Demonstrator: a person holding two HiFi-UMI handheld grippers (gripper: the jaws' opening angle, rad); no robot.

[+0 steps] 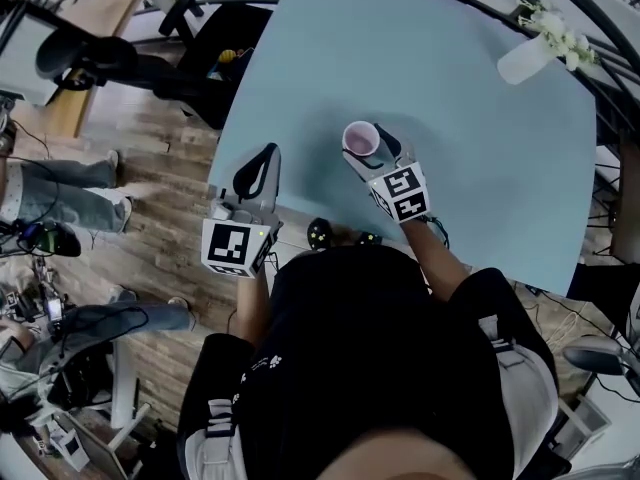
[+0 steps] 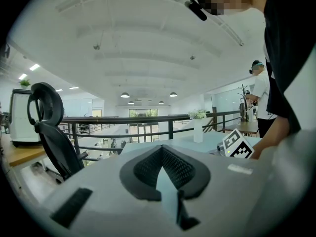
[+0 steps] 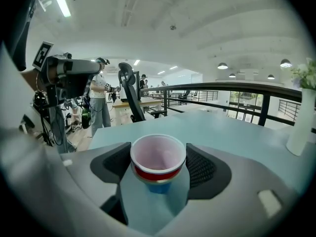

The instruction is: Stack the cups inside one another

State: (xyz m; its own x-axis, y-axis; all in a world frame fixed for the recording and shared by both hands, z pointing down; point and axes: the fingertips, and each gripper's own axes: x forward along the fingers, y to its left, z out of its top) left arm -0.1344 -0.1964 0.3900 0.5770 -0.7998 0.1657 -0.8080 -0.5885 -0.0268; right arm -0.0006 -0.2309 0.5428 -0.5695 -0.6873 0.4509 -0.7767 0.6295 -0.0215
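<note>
Left gripper view has the left gripper with its jaws brought together. The dark ribbed pads meet at their tips, and only a thin wedge of the pale blue table shows behind them. Nothing sits between them. In the head view this gripper hangs over the table's near left edge, apart from the cups.

To its right, the right gripper is clamped on a stack of cups, with one pad against each side. The stack is upright, its long axis vertical and its open mouth facing up. A white-rimmed cup with a pinkish inside sits in a red one, and a blue one shows below. The head view places the stack toward the near middle of the table; whether its base touches the surface cannot be told.

Far right, by the table's far edge, a white vase with flowers stands well apart from both grippers.
</note>
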